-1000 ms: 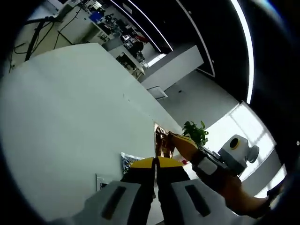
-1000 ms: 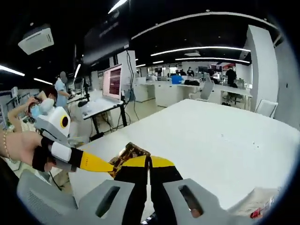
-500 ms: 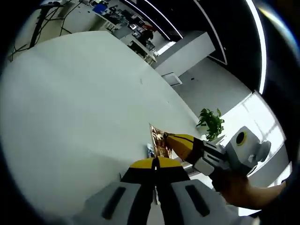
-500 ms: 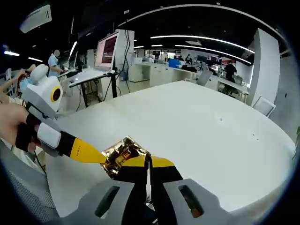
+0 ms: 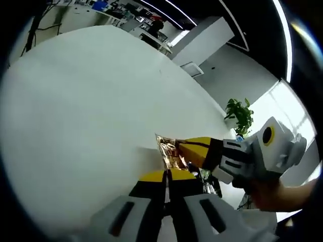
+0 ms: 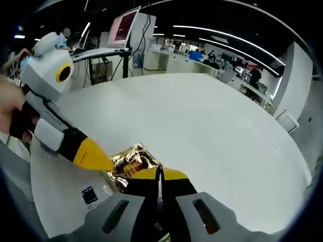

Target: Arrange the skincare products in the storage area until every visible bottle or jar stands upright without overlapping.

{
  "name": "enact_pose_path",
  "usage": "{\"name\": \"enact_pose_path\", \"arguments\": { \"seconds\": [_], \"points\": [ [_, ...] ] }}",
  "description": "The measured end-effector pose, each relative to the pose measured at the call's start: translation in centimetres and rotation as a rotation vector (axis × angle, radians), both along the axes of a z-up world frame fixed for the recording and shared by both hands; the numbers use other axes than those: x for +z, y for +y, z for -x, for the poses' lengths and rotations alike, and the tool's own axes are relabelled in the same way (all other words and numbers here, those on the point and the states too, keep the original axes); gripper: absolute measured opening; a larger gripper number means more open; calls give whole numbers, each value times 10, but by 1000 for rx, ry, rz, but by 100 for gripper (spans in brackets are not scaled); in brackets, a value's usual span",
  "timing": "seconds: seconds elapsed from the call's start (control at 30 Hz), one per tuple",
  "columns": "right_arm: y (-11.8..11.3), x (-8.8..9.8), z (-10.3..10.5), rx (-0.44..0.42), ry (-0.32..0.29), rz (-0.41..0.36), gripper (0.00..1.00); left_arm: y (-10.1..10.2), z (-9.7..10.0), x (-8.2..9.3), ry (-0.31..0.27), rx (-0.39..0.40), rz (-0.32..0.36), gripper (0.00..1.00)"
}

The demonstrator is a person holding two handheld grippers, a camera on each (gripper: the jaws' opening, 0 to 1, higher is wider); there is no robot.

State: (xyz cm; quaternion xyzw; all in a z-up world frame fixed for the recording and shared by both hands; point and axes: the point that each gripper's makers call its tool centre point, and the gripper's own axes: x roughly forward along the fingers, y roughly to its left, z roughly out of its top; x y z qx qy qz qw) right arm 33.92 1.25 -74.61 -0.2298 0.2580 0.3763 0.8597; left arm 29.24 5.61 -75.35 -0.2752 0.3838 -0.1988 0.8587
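Observation:
A crinkled gold foil pouch (image 5: 168,152) hangs just above the white table (image 5: 81,111). In the left gripper view my left gripper (image 5: 166,174) is shut, its yellow tips at the pouch's lower edge. My right gripper (image 5: 182,147) comes in from the right, shut on the pouch's side. In the right gripper view the pouch (image 6: 130,161) sits just left of my shut right gripper (image 6: 159,174). The left gripper (image 6: 105,163) reaches in from the left and pinches the pouch's other edge.
A clear packet with a blue label (image 6: 93,194) lies on the white table (image 6: 202,116) below the pouch. A potted plant (image 5: 240,114) stands beyond the table's edge. Desks and a monitor (image 6: 123,27) are far behind. A hand (image 5: 275,194) holds the right gripper.
Both cameras have tipped down toward the table, and the pouch, held between both grippers, now sits lower over it. The blue-labelled packet has come into the right gripper view.

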Motion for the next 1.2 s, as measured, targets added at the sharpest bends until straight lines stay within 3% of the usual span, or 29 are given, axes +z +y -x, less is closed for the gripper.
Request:
{"name": "enact_pose_path", "arguments": {
  "seconds": [0.2,0.43,0.53,0.6,0.67,0.73,0.87,0.97,1.1,1.13,1.17,1.2],
  "points": [
    [0,-9,-3,5,14,18,1,2,-3,-8,-19,-38,-70,0],
    [1,-15,1,44,0,70,2,5,-2,-13,-62,-134,-202,0],
    [2,-16,1,50,-11,62,2,3,0,-11,-101,-186,-298,2],
    [2,-17,2,40,-2,59,2,12,4,-15,-65,-213,-393,4],
    [3,-17,2,42,-5,60,2,14,-7,-8,-148,-239,-455,10],
    [4,-17,2,52,-14,69,2,14,-17,-2,-199,-260,-464,14],
    [3,-17,2,52,-19,65,2,-12,-26,15,-314,-352,-427,4],
    [4,-17,2,51,-20,61,2,-26,-26,7,-335,-459,-502,7],
    [5,-17,1,64,-31,79,2,-25,-23,-18,-270,-532,-603,10],
    [5,-17,0,65,-38,83,2,-28,-33,-12,-335,-492,-558,11],
    [4,-17,0,66,-40,83,2,-24,-34,-16,-287,-482,-558,11],
    [3,-17,-1,61,-40,80,2,-24,-33,-13,-300,-491,-559,12]
  ]
}}
